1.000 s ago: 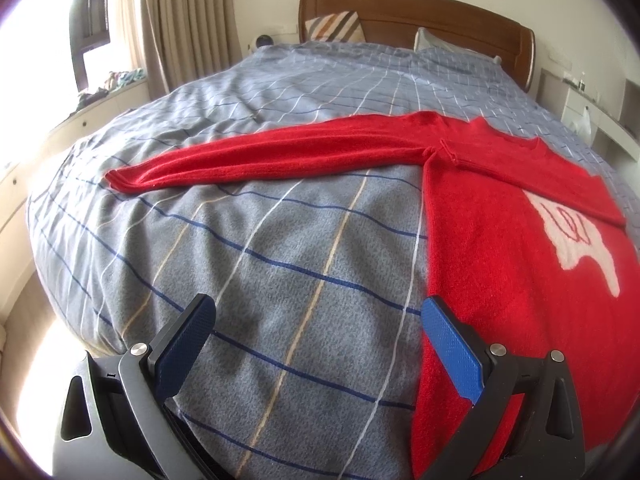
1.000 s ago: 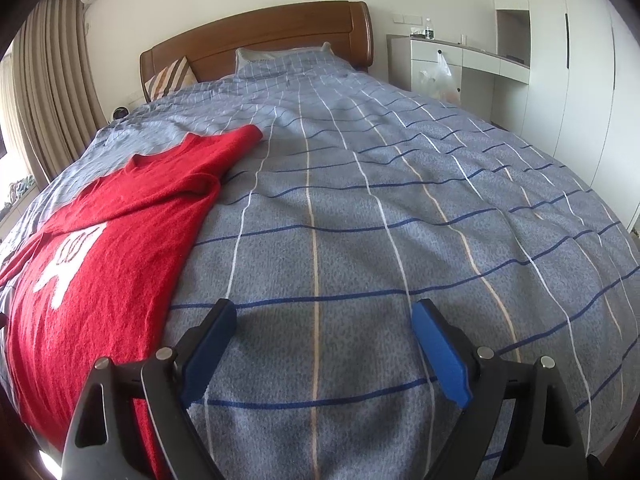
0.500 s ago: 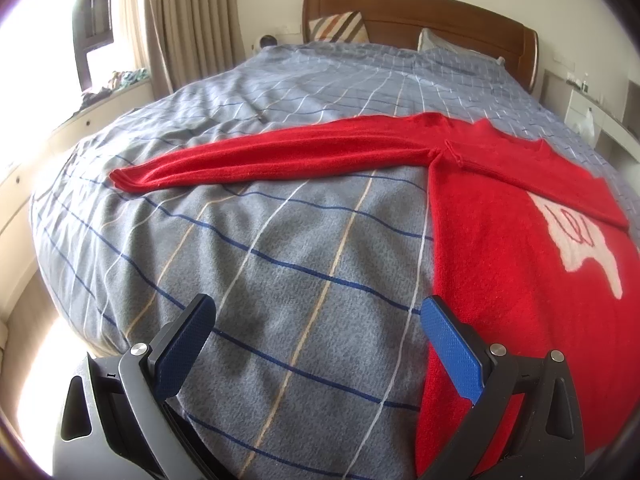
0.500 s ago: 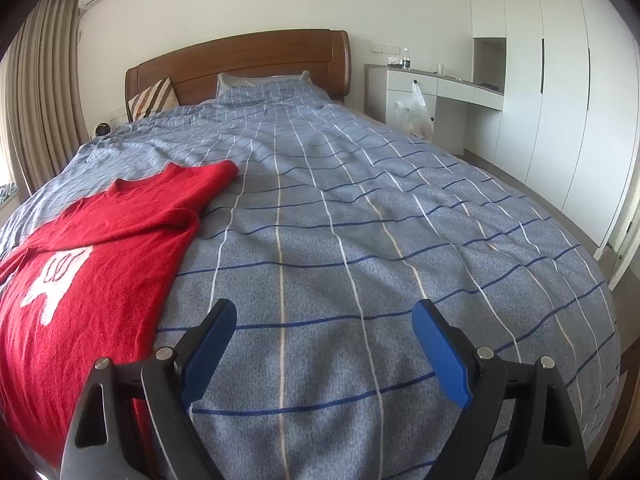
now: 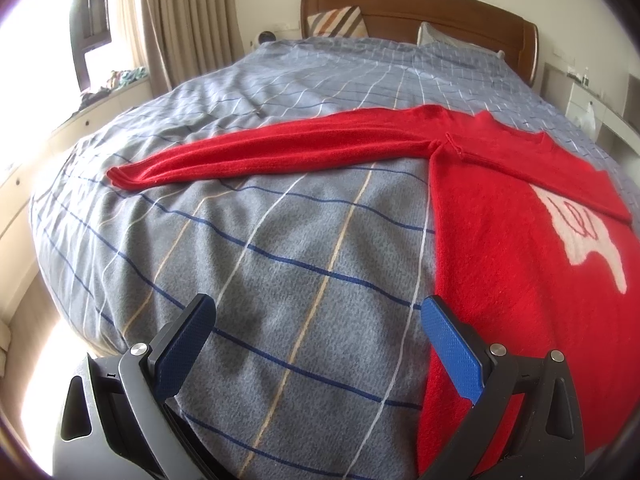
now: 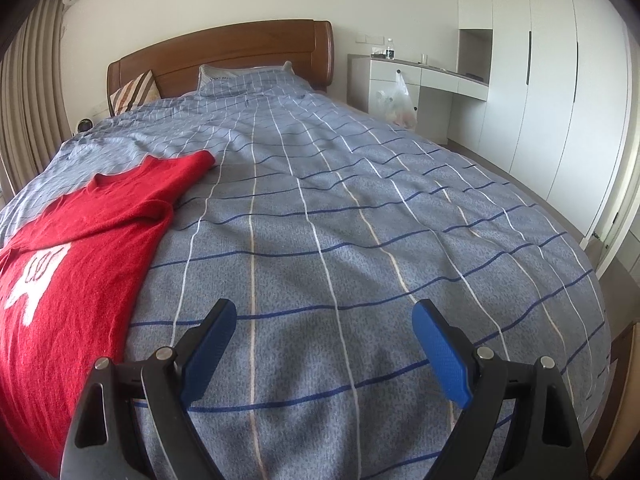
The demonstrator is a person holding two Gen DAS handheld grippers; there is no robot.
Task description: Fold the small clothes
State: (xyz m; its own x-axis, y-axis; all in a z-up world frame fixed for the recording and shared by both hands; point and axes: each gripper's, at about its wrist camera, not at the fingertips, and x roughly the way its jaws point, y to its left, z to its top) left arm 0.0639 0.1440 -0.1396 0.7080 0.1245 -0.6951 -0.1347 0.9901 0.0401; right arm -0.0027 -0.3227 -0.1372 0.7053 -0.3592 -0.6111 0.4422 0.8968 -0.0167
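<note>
The left gripper (image 5: pixel 316 328) hangs over the near edge of the bed with its jaws spread wide and nothing between them. Its fingers (image 5: pixel 450 354) are black, angular arms faced with flat blue pads of fine dimpled texture. Between and under them lies the bedspread (image 5: pixel 280 264), a soft, mottled grey-blue cloth crossed by thin navy, white and tan lines.

Just beside the right-hand finger, and running under its mount, is the red sweater (image 5: pixel 512 248), a fuzzy knit spread flat on the bedspread. Its straight side edge runs away from that finger. Ahead and to the right of the finger sits a white shape (image 5: pixel 576 236) knitted into the front. Further ahead, one long sleeve (image 5: pixel 272 156) stretches out across the bed, from beyond the right-hand finger to well past the left-hand one, ending in a rounded cuff. The other sleeve is folded across the chest.

The right gripper (image 6: pixel 324 320) is likewise wide open and empty, with the same blue textured pads (image 6: pixel 440 356) over bare bedspread. The sweater lies to the left of its left-hand finger, touching neither.

Far ahead of both stand a curved, polished wooden headboard (image 6: pixel 240 52), a striped cushion (image 6: pixel 132 94) and a pillow (image 6: pixel 248 76). Right of the right gripper's fingers, at the wall, are a smooth white desk (image 6: pixel 424 76) with a hanging plastic bag (image 6: pixel 396 100), and flat white wardrobe doors (image 6: pixel 552 80). Left of the left gripper's fingers hang pleated beige curtains (image 5: pixel 188 20).
</note>
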